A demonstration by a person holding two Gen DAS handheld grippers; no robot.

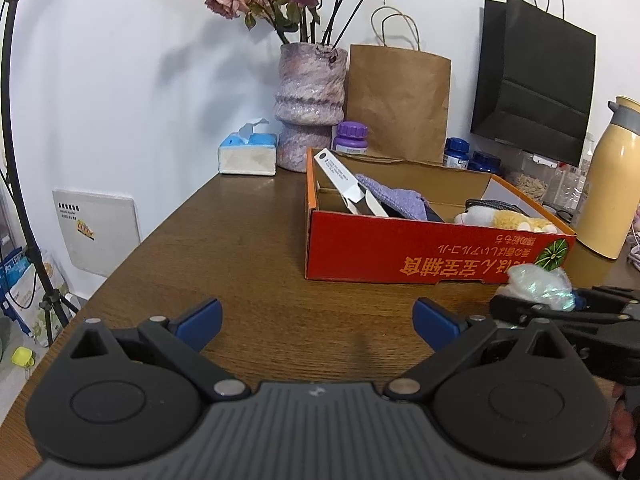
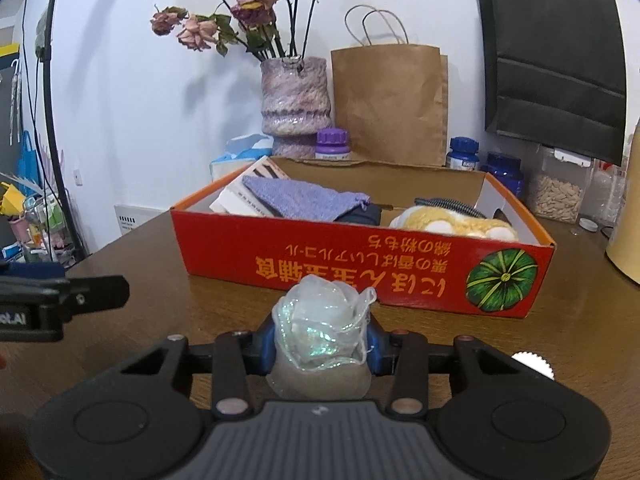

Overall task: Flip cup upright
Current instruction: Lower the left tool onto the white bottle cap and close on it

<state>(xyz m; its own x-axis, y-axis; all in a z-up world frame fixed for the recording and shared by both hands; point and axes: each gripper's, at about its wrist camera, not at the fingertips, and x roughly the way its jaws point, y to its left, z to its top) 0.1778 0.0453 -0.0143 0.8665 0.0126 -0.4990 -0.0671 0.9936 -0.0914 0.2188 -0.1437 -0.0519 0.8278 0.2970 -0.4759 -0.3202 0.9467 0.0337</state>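
Meanwhile, the right gripper (image 2: pixel 322 350) clamps its 2 blue pads on a translucent cup (image 2: pixel 320 344) wrapped in iridescent film, just in front of the red cardboard box (image 2: pixel 360 264) on the wooden table (image 1: pixel 240 240). The left gripper (image 1: pixel 318 322) hovers alongside, jaws spread wide and empty.

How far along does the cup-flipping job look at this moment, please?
Done: the right gripper is shut on an iridescent pouch in front of the red box. In hand: that grip only; the left gripper is open and empty. Left: no cup is visible, so no flip shows.
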